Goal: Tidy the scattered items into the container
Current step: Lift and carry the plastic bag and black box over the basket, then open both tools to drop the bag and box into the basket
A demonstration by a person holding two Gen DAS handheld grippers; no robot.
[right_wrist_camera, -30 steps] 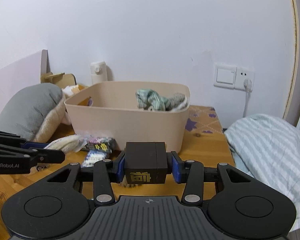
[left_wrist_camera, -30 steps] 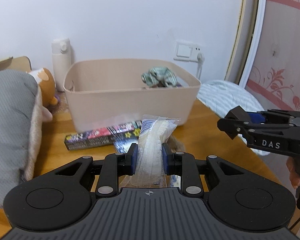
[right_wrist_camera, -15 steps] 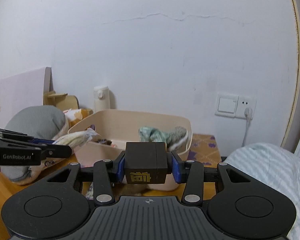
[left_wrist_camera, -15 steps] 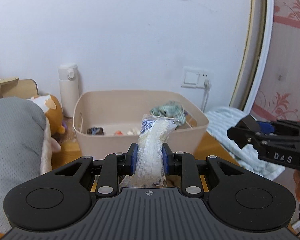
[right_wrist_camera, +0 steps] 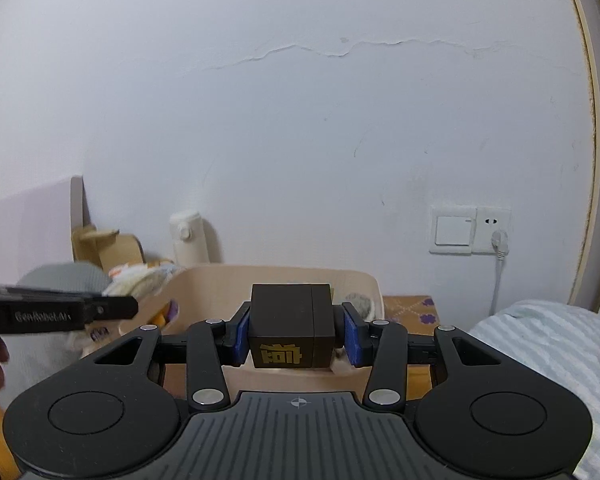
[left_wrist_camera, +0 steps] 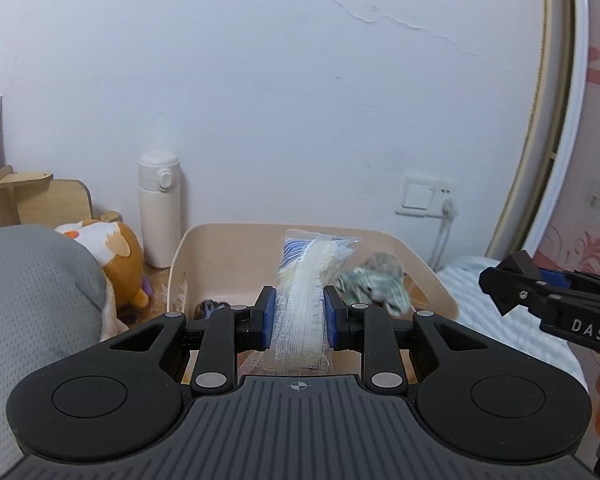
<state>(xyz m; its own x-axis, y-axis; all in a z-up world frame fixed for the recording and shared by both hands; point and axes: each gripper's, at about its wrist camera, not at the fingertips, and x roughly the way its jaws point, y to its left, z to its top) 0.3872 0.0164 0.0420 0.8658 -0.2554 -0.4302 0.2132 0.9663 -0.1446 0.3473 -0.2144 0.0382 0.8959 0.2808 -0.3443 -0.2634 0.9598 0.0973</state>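
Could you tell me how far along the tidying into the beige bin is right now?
Partly done: a crumpled green cloth and a small dark item already lie in the beige bin. In hand: the left gripper clamps a clear plastic packet, the right gripper a black box, both near the bin. Left: releasing them; the tabletop is hidden.

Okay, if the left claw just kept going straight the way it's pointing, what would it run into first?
Probably the beige bin. The left claw, shut on a clear plastic packet, aims slightly downward over its open top, so it would likely meet the far inner wall or the crumpled green cloth inside. Depth is hard to judge here.
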